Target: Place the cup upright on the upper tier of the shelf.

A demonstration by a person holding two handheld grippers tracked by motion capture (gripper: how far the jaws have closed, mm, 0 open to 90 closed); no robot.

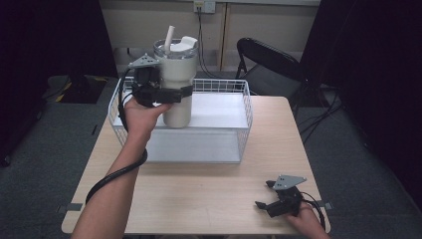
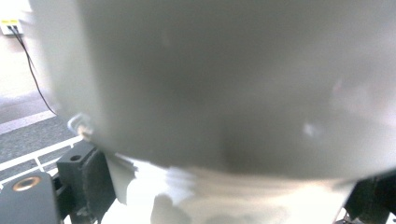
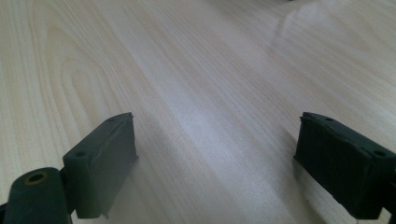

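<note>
Pale wood-grain table (image 1: 209, 194) sat on grey carpet, w/ a black folding chair (image 1: 268, 62) behind. Left gripper (image 1: 171, 93) had its jaws clamped round a smooth cream tumbler (image 1: 177, 84) w/ clear lid & white straw, held upright over the white wire basket (image 1: 239, 144). Right gripper (image 1: 263, 196) rested at the near-right corner, black blocky jaws wide apart, holding nothing.
</note>
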